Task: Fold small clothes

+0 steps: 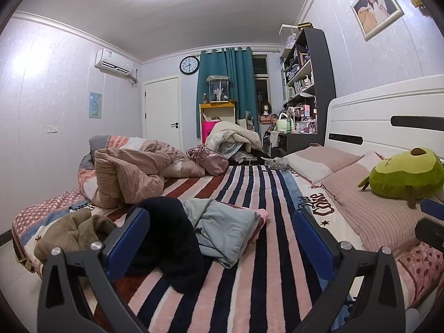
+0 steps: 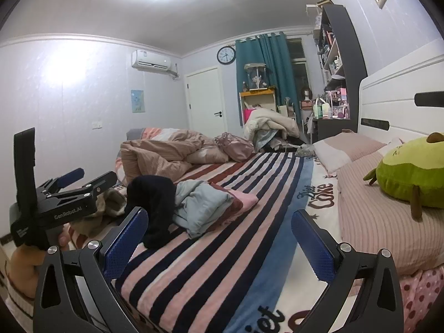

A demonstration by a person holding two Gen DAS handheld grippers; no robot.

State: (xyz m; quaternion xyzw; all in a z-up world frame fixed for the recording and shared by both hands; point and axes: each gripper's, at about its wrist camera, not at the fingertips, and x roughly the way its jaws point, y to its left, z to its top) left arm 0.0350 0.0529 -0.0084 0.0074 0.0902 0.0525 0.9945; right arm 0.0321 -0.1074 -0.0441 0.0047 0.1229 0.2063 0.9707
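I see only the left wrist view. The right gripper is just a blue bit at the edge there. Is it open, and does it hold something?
Observer: The right gripper is open and empty, over the striped blanket.
Operator: How does my left gripper look from outside?
Observer: The left gripper hovers by the brown garment, left of the black garment. I cannot tell if it touches.
Operator: Is the hand on it visible?
Observer: Yes, a hand grips its handle at the lower left edge.
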